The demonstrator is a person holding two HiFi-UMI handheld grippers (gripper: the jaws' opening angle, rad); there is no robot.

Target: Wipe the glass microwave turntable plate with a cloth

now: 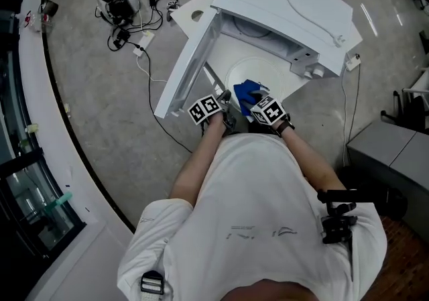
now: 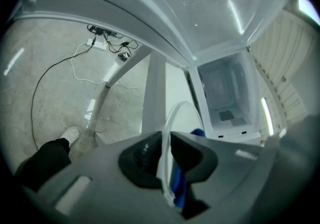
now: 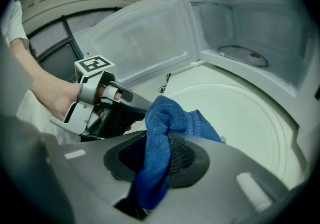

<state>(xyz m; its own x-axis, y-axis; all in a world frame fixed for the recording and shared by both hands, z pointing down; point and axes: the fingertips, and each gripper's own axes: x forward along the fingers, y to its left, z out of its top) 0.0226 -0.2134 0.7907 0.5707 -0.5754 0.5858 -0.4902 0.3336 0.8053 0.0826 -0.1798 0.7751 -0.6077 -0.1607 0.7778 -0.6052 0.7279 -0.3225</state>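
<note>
The clear glass turntable plate (image 1: 258,70) is held in front of the open white microwave (image 1: 288,5). My left gripper (image 1: 224,102) is shut on the plate's near left rim. In the left gripper view the plate (image 2: 170,120) shows edge-on between the jaws of the left gripper (image 2: 165,155). My right gripper (image 1: 260,104) is shut on a blue cloth (image 1: 249,94) that lies on the plate's near part. In the right gripper view the cloth (image 3: 165,123) bunches between the jaws of the right gripper (image 3: 160,155), over the plate (image 3: 245,118), with the left gripper (image 3: 125,111) close beside it.
The microwave door (image 1: 184,68) hangs open to the left, and the cavity (image 3: 250,28) lies beyond the plate. Cables and a power strip (image 1: 127,11) lie on the floor at the far left. A grey cabinet (image 1: 389,152) stands at the right.
</note>
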